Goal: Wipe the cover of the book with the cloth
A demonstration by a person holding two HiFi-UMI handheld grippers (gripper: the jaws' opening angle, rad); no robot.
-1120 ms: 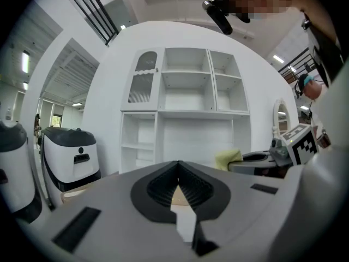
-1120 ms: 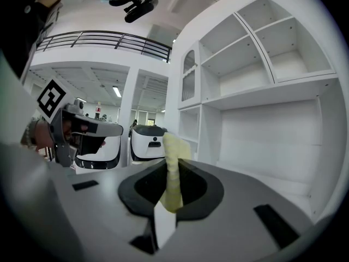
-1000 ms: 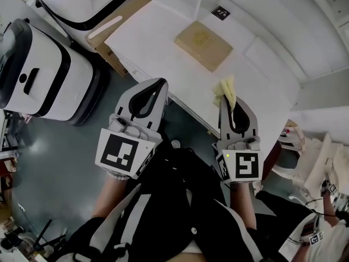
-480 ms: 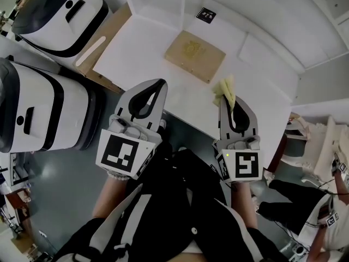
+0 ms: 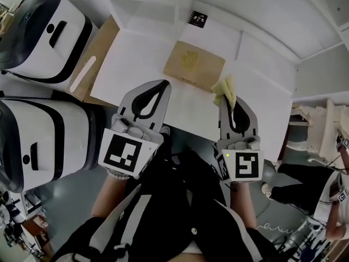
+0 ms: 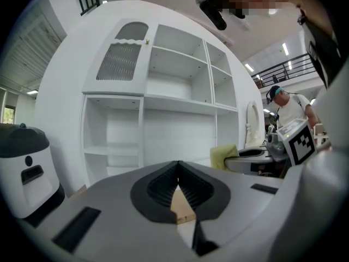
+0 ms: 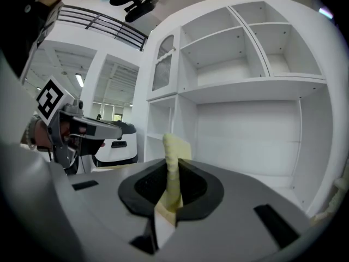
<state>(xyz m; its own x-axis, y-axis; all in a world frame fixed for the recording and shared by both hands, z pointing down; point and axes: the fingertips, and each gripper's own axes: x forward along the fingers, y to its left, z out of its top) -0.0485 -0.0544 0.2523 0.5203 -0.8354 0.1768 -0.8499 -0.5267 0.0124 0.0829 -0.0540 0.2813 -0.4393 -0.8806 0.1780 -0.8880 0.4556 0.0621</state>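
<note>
A tan book (image 5: 193,65) lies flat on the white table (image 5: 136,59), ahead of and between the two grippers. My left gripper (image 5: 164,83) hovers over the table's near part with its jaws shut and nothing in them; a sliver of the book (image 6: 181,206) shows below the closed tips (image 6: 178,164). My right gripper (image 5: 225,100) is shut on a pale yellow cloth (image 5: 226,90), which sticks out past the tips close to the book's right corner. In the right gripper view the cloth (image 7: 173,168) stands pinched upright between the jaws.
A white shelf unit (image 6: 163,124) rises behind the table. A small black marker card (image 5: 197,18) lies beyond the book. Two white-and-black machines (image 5: 43,31) and a wooden board (image 5: 92,64) stand at the left. A person (image 6: 286,111) stands far right.
The table and book have drawn closer under the grippers as the view moved forward. Both grippers keep the same pose, the right one still pinching the cloth.
</note>
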